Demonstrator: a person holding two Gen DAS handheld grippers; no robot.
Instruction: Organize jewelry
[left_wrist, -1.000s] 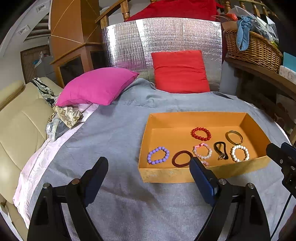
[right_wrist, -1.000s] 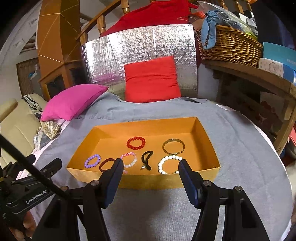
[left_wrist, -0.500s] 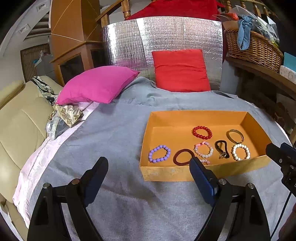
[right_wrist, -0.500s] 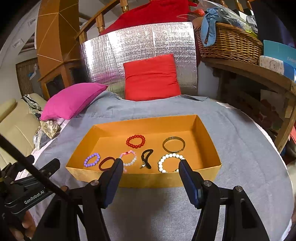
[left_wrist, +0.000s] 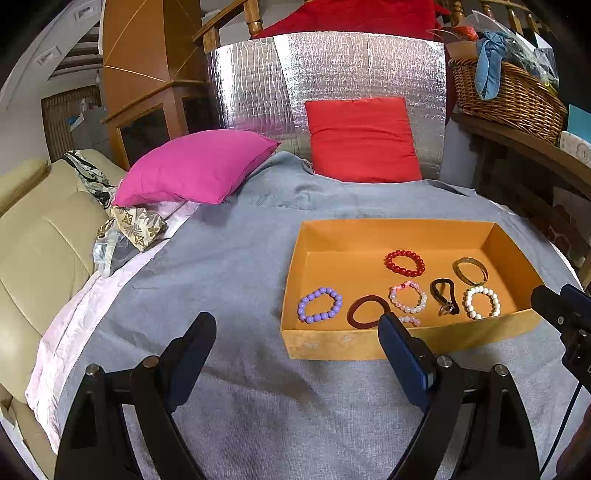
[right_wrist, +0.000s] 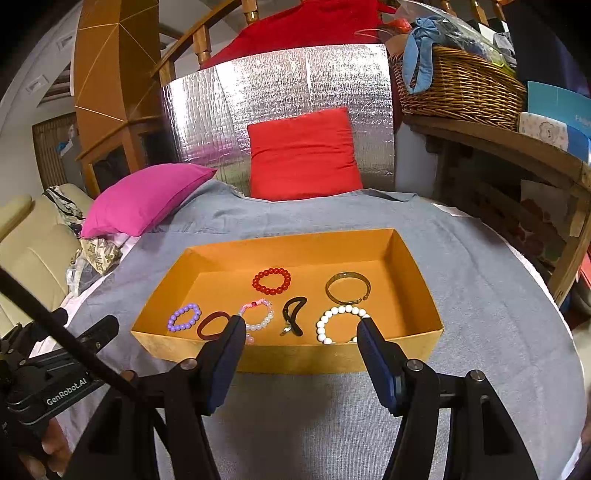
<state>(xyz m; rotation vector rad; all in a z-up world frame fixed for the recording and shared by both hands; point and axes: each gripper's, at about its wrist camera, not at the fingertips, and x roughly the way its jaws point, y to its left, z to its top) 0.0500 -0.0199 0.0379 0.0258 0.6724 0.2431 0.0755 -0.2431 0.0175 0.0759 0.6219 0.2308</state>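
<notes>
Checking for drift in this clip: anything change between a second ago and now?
Nothing visibly changed. Both grippers, left and right, hang open and empty in front of the orange box, and the seven pieces inside lie where they were, from the purple bead bracelet to the white bead bracelet.

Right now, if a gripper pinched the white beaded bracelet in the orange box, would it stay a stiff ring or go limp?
The white beaded bracelet would probably sag, since it looks like separate round beads strung together. The smooth beads might slip from a light pinch. Pushed, it would likely slide across the flat floor of the orange box, not roll.
</notes>
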